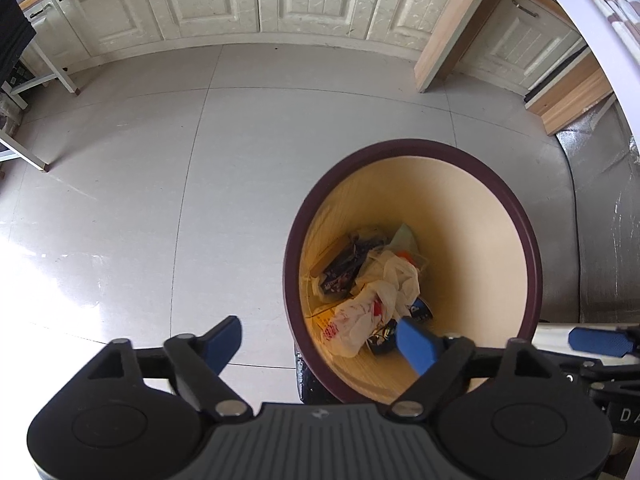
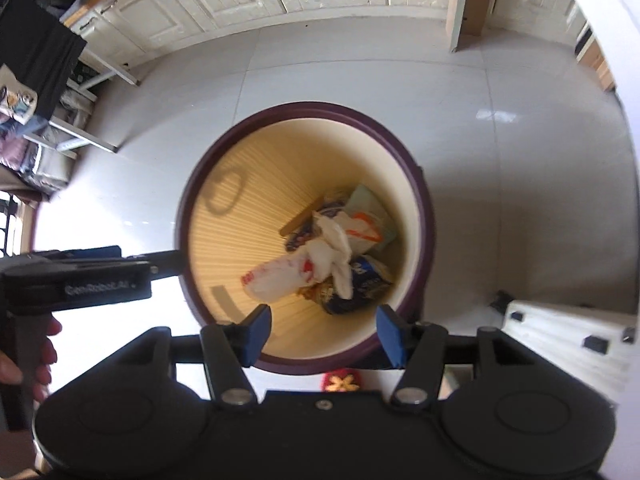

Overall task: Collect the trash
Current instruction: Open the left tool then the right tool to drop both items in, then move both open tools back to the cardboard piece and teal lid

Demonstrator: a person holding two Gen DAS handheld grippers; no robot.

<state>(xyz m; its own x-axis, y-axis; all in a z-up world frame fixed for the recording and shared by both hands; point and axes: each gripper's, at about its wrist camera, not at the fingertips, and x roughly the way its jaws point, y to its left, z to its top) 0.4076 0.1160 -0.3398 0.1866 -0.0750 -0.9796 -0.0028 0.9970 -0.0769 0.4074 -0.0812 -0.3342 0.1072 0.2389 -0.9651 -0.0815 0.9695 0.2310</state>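
Note:
A round bin with a dark purple rim and cream inside stands on the floor; it also shows in the right wrist view. At its bottom lies trash: crumpled white tissue, plastic bags and dark wrappers, also in the right wrist view. My left gripper is open and empty, above the bin's left near edge. My right gripper is open and empty, right over the bin's near rim. The left gripper's body shows in the right wrist view, held by a hand.
Grey floor tiles surround the bin. White cabinets line the far wall. A wooden post stands far right. White frame legs stand at left. A white box sits right of the bin. A red object lies near the bin.

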